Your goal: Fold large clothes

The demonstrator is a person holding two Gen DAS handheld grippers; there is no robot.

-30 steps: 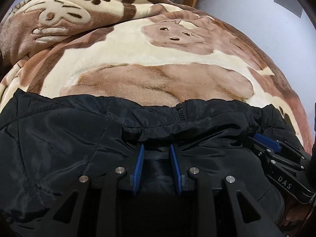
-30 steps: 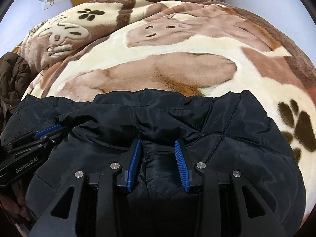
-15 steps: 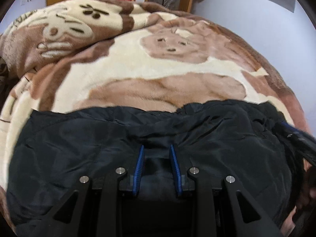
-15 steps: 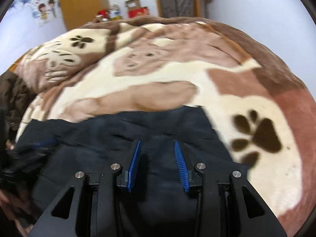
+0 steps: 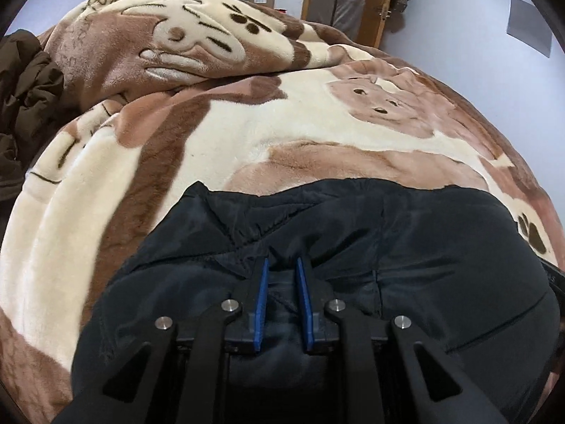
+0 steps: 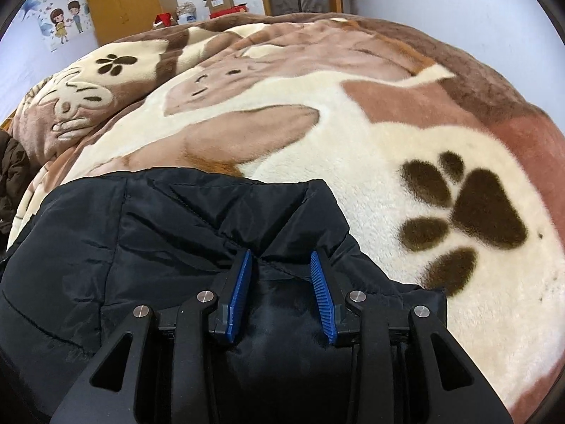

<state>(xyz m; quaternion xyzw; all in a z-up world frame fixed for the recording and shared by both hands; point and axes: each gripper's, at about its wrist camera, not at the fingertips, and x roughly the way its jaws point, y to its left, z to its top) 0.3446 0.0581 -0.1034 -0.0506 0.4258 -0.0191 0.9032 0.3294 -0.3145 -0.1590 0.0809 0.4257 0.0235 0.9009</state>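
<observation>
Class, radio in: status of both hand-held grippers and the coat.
Left hand-held gripper, right hand-held gripper: each shut on black coat. Coat bunched on blanket. No obstruction visible.

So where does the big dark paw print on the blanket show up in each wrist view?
Left wrist view: the paw print sits small at the far right edge, just past the black jacket.
Right wrist view: the paw print is large, right of centre, beside the jacket.
Shared landmark: the bear face on the blanket.

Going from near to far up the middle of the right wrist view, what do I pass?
Right claw → black padded jacket → bear-print fleece blanket → cardboard box against the back wall.
</observation>
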